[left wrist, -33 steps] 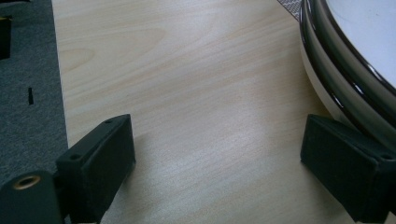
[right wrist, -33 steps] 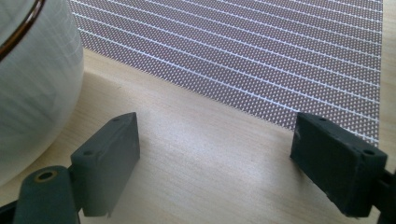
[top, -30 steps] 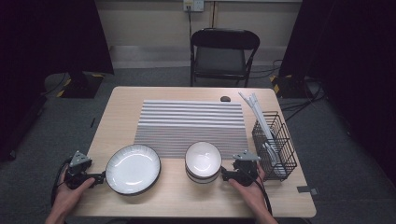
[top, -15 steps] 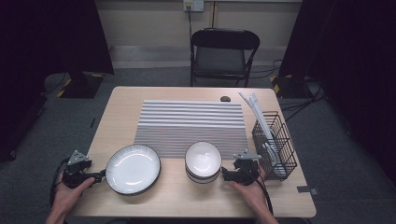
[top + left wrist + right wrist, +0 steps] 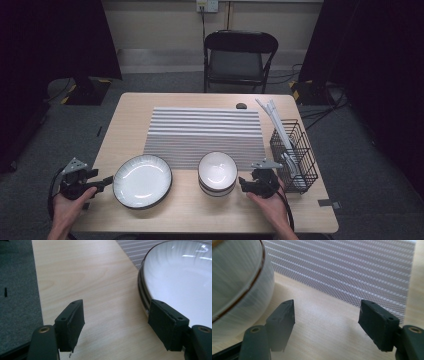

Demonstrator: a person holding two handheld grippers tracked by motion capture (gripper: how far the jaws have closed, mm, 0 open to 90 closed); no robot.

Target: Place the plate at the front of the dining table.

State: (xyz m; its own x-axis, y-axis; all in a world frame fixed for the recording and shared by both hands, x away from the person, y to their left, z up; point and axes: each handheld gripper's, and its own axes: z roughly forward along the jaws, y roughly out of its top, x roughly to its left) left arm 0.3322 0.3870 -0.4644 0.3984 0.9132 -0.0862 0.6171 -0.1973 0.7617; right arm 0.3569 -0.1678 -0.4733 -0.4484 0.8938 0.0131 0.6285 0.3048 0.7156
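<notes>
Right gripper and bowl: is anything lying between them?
No. In the high view, bare table separates the right gripper from the bowl.

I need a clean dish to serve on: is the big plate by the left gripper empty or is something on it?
Empty: the plate shows a bare white inside, upright on the table.

No readable text, label, brand, number or sign on anything here.
</notes>
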